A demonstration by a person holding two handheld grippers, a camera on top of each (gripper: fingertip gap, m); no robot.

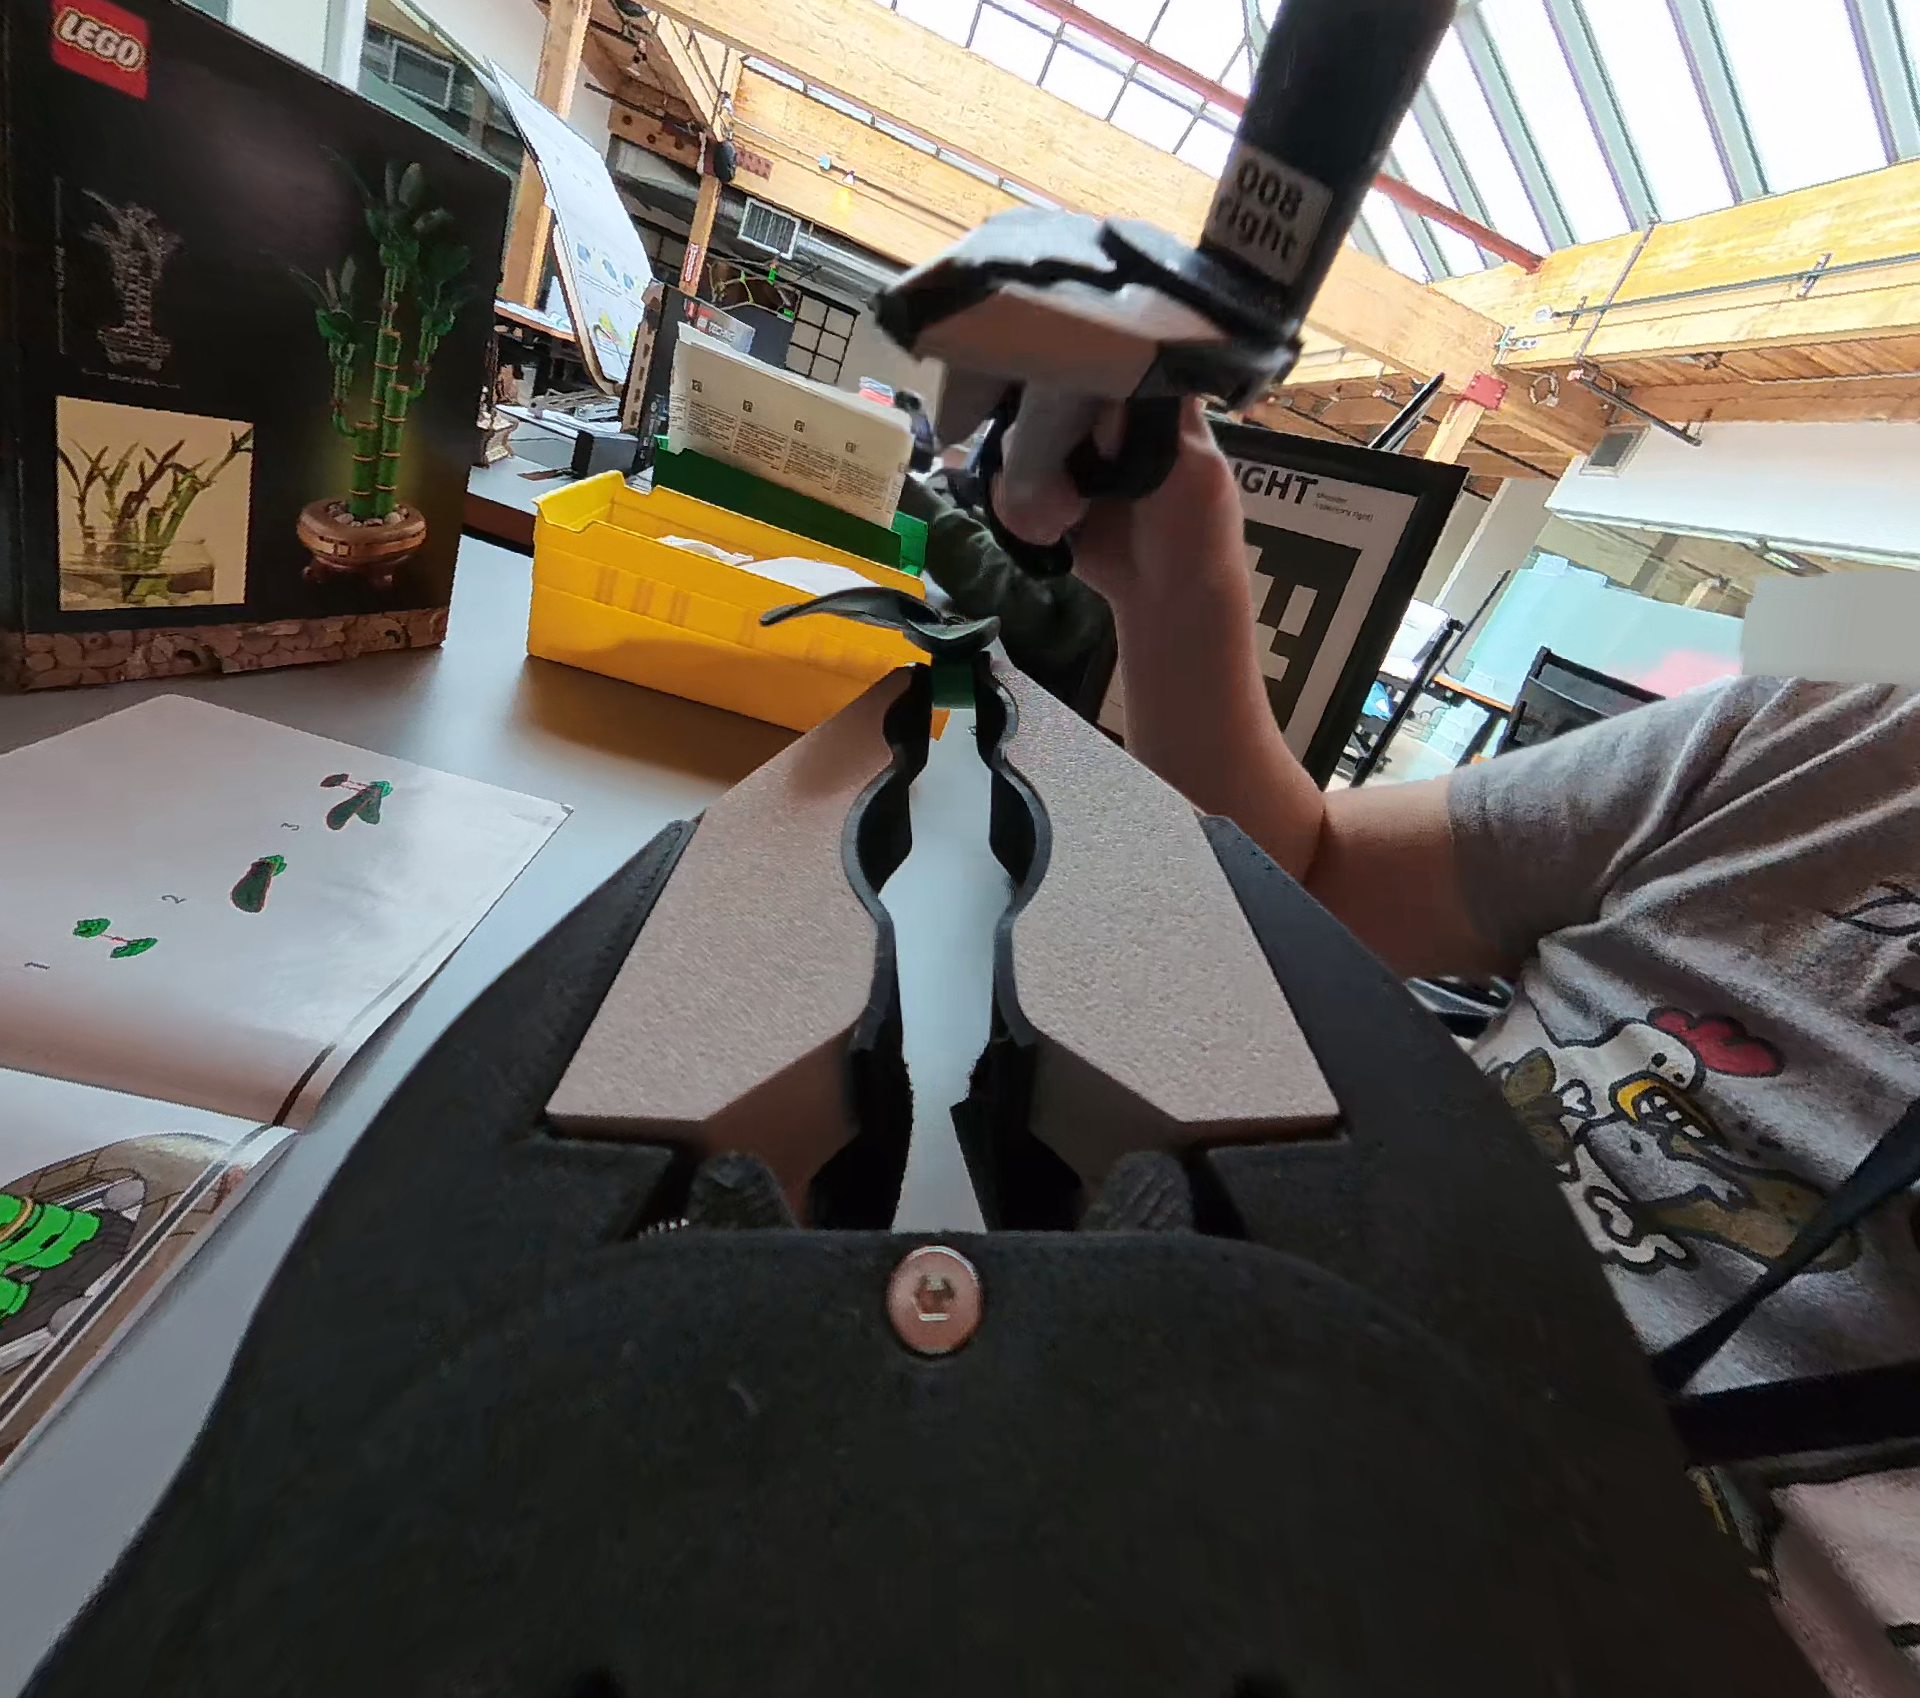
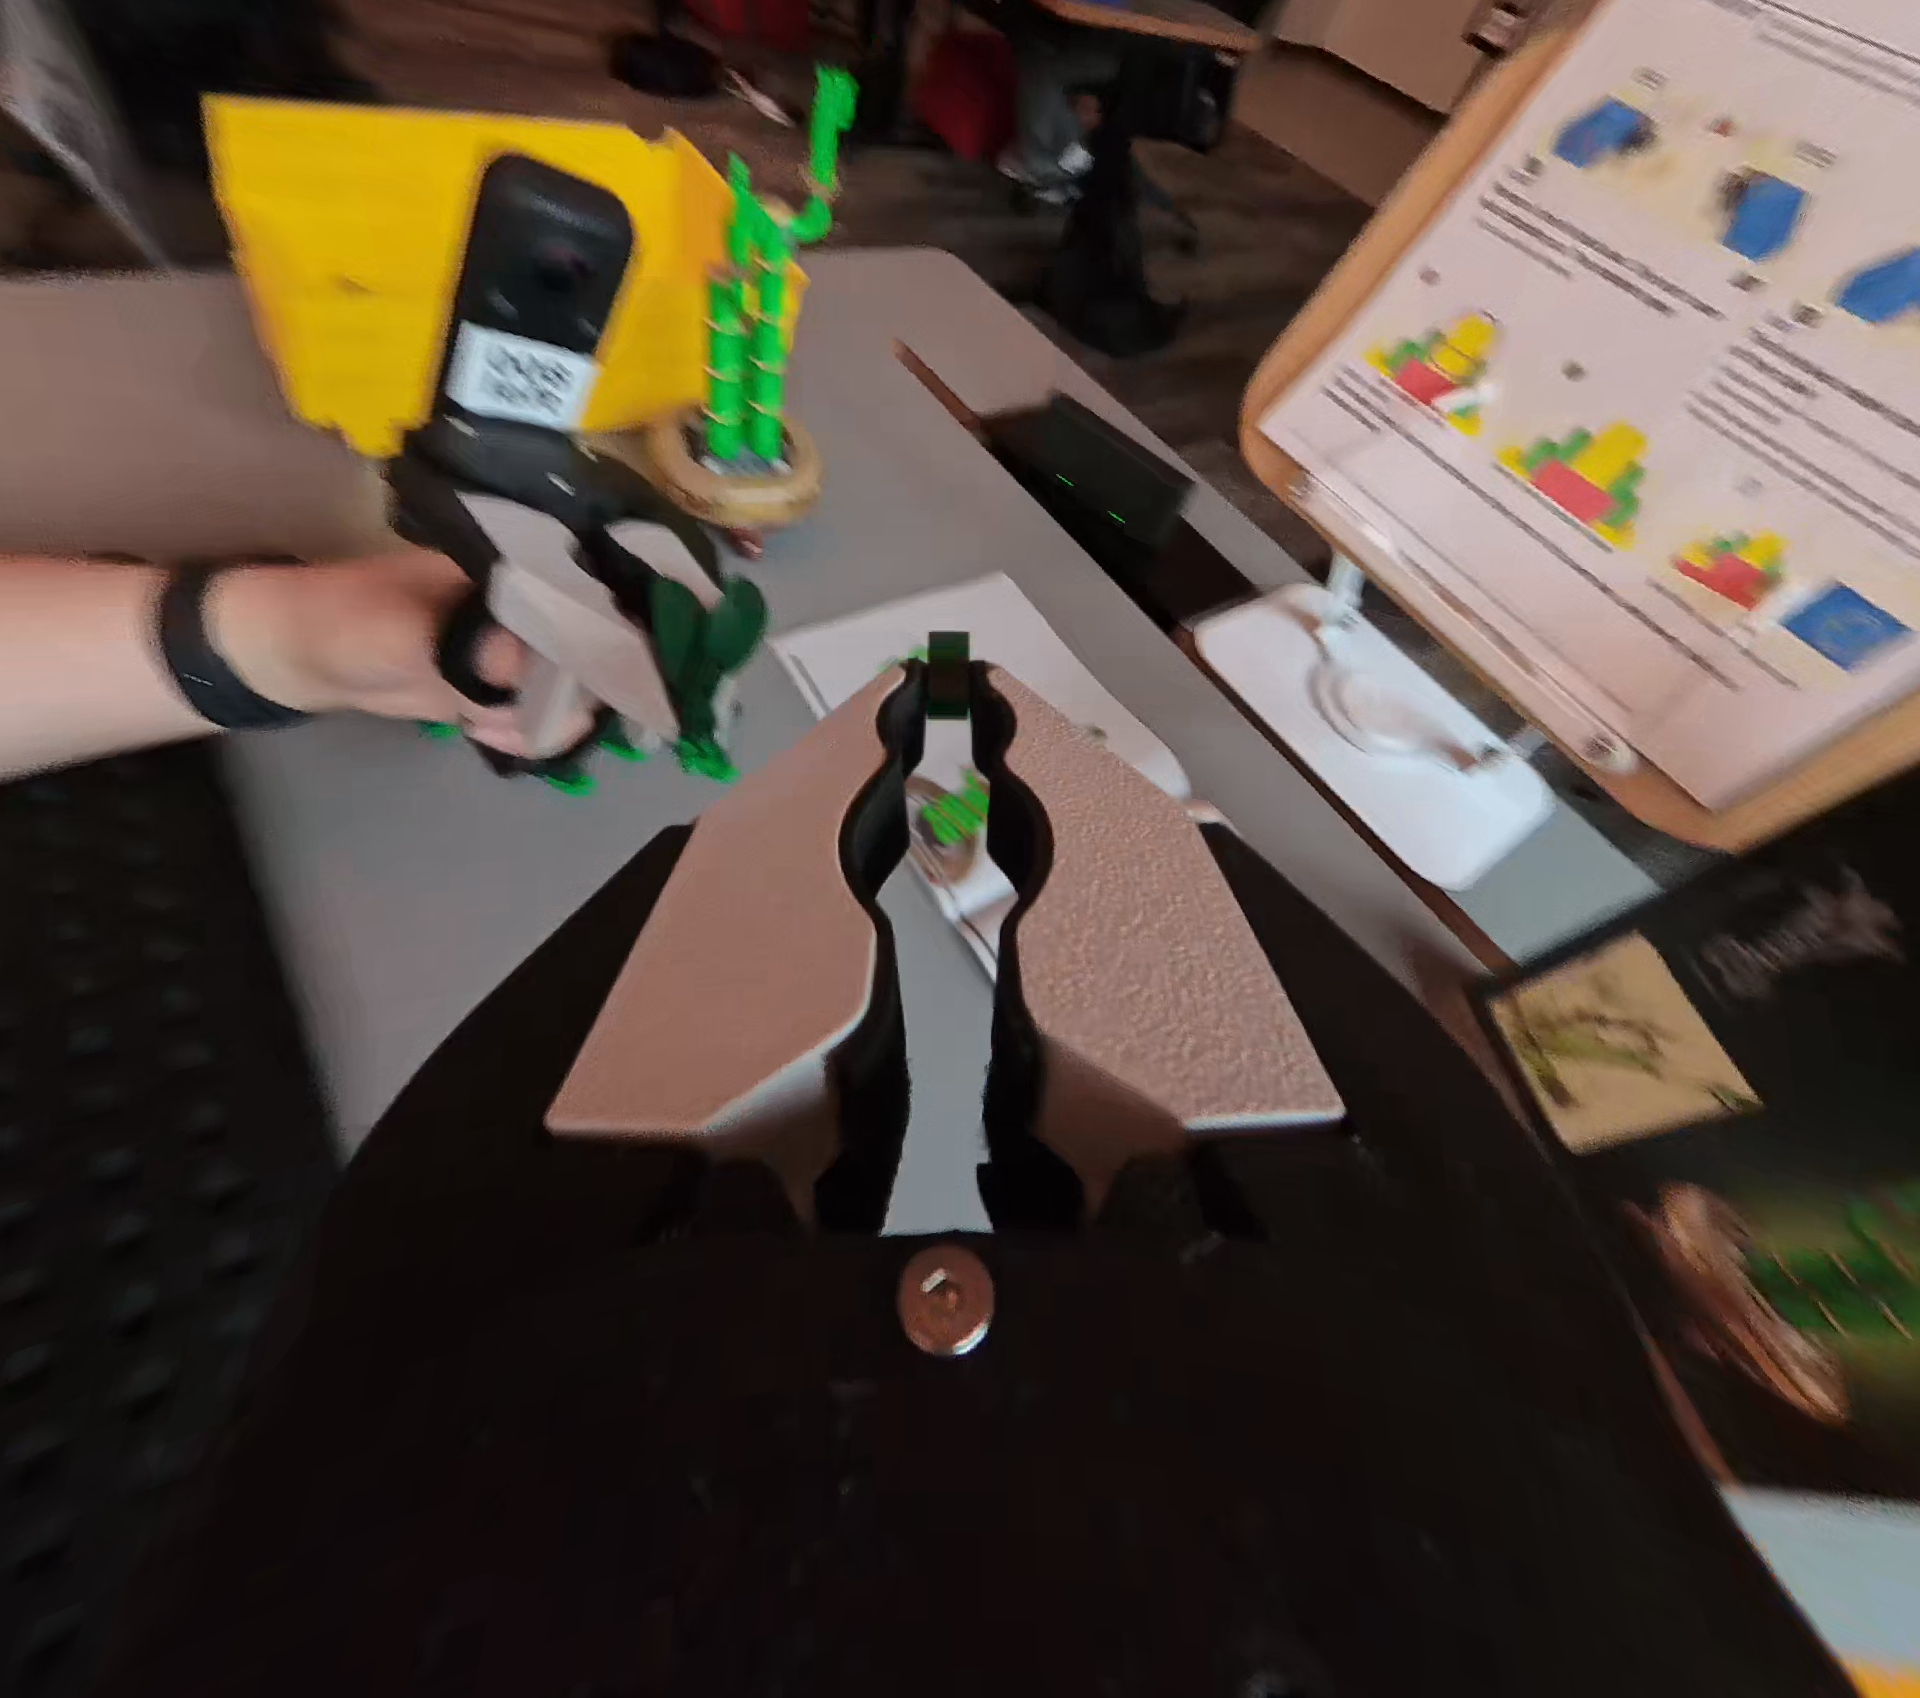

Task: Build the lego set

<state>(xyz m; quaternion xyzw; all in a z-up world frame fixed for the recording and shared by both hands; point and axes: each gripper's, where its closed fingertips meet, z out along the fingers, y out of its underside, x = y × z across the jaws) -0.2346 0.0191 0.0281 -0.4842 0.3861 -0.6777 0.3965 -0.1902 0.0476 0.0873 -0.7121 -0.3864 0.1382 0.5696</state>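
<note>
My left gripper (image 1: 948,694) is shut on a small green stem piece with dark green leaves (image 1: 883,609), held above the table. It also shows in the right wrist view (image 2: 665,698), with the leaf cluster (image 2: 712,625) at its tips. My right gripper (image 2: 948,698) is shut on a small dark green piece (image 2: 948,656) above the open instruction booklet (image 2: 997,630). In the left wrist view the right gripper (image 1: 920,313) is raised high, up and right of the leaves. The bright green bamboo model (image 2: 758,339) stands in a tan pot base (image 2: 686,474) behind the left gripper. The right wrist view is motion-blurred.
A yellow parts bin (image 1: 686,609) sits behind the leaves, with the black set box (image 1: 229,318) to its left and the booklet (image 1: 208,900) in front. A tilted picture board (image 2: 1610,349) on a white stand (image 2: 1371,713) is at the right. A person's arm and grey shirt (image 1: 1662,973) are close by. Across from one pair of fingers to the other is roughly 8 centimeters.
</note>
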